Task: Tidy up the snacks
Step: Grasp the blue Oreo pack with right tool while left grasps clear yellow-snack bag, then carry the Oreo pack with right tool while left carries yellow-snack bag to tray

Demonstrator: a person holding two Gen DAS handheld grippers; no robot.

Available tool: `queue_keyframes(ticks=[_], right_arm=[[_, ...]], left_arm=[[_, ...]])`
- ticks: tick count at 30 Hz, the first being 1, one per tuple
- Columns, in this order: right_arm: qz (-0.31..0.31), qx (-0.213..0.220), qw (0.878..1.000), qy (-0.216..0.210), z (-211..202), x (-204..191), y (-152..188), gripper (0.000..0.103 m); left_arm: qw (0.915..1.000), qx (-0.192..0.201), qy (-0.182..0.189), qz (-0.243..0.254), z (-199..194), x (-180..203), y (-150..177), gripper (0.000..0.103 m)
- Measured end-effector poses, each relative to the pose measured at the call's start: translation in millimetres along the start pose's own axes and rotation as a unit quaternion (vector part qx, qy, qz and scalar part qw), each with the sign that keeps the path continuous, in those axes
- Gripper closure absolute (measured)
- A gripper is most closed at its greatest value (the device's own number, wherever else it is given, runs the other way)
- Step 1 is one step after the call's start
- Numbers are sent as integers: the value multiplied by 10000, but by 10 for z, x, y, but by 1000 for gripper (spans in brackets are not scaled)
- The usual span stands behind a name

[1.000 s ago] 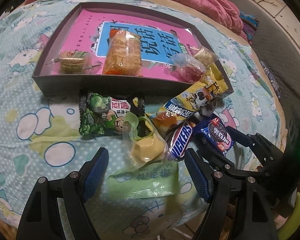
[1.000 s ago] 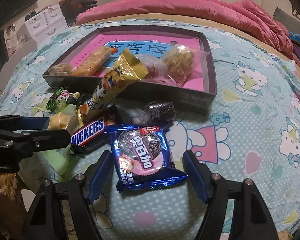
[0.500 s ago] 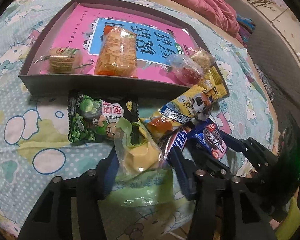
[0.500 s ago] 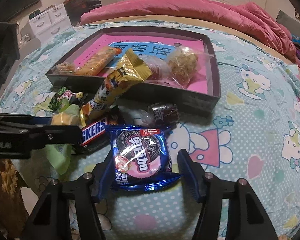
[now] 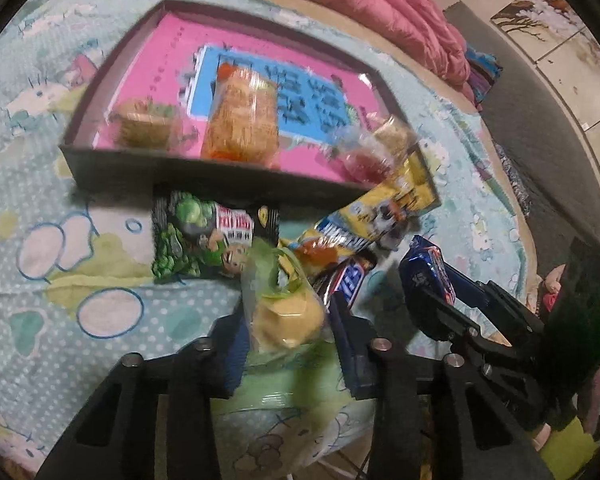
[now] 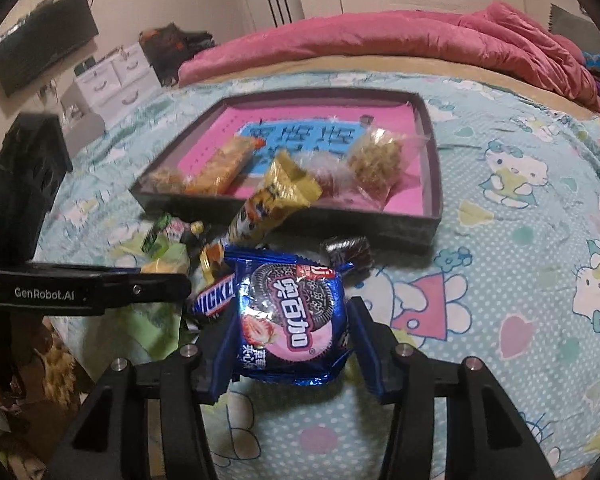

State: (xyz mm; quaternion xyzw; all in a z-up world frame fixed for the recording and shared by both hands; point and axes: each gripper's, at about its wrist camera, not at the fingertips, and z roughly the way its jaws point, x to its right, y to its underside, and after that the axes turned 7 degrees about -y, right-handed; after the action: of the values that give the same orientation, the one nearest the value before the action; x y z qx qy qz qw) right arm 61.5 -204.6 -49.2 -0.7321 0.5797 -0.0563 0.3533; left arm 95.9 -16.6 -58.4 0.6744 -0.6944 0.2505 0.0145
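Observation:
My left gripper is shut on a clear packet with a yellow cake and holds it raised above the bedsheet. My right gripper is shut on a blue Oreo packet, lifted off the sheet; it also shows in the left wrist view. A dark tray with a pink bottom holds several snacks. A Snickers bar, a green pea packet and a yellow wafer packet lie in front of the tray.
A small dark brown sweet lies by the tray's front wall. A pale green wrapper lies under my left gripper. A pink duvet is bunched at the far side of the bed. White drawers stand at the left.
Both grippers closed from open onto their packets and lifted them. The left view tilted and rose with the yellow cake; the Oreo packet came off the sheet.

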Motion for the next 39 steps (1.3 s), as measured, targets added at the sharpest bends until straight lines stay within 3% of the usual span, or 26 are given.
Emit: queue_keyframes(ticks=[5,9,16,31,39], right_arm=[[246,468,9985,-169,-171,91,-71,51],[509,597,9966,-247,-212,202,-95,51],[768,846,9933,-152,-288,366,-140,51],[738,1155,9906,5,-352,448,-288,51],[754,1149,9905,-41,-320,451,-304,51]], left_arm=[[9997,215,22,64,-167,8,-57,70],[9996,265,12,38,-217,-19,-66,70],[9975,690,-61,96,-465,-69,-175,70],[9922,1213,-290,-43,-630,-246,-465,70],[9853,1645,-462,36,-646,-227,-659,70]])
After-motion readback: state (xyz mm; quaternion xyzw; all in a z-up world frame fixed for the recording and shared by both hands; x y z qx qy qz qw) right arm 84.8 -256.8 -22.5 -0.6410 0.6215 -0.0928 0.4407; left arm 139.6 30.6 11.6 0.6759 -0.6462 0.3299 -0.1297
